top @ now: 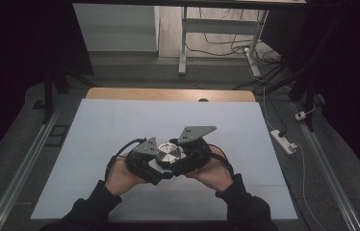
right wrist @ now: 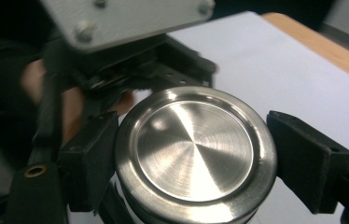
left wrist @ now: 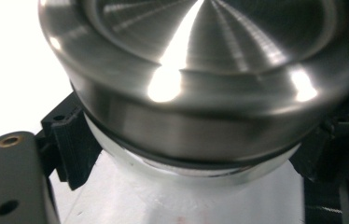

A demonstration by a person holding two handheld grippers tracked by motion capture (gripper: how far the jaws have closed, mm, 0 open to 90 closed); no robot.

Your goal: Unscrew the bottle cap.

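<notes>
Your right gripper (right wrist: 191, 158) has its two black jaws closed against opposite sides of the metal lid (right wrist: 195, 156), one pad at the lid's left edge and one at its right; the jaws press on the rim. Your left gripper (left wrist: 182, 154) is clamped lower down, its black jaws set against the pale jar body (left wrist: 186, 196) just beneath the lid's steel skirt. The lid is brushed steel with concentric turning marks and a raised rim; no brand, label or writing can be read on it or on the jar. From above, the lid (top: 169, 154) sits between your two grippers, left (top: 147, 159) and right (top: 187, 154), each topped by a grey three-cornered plate. The jar is held over the near middle of the white table sheet (top: 120, 125), whose far edge meets a wooden tabletop strip (top: 168, 94).
</notes>
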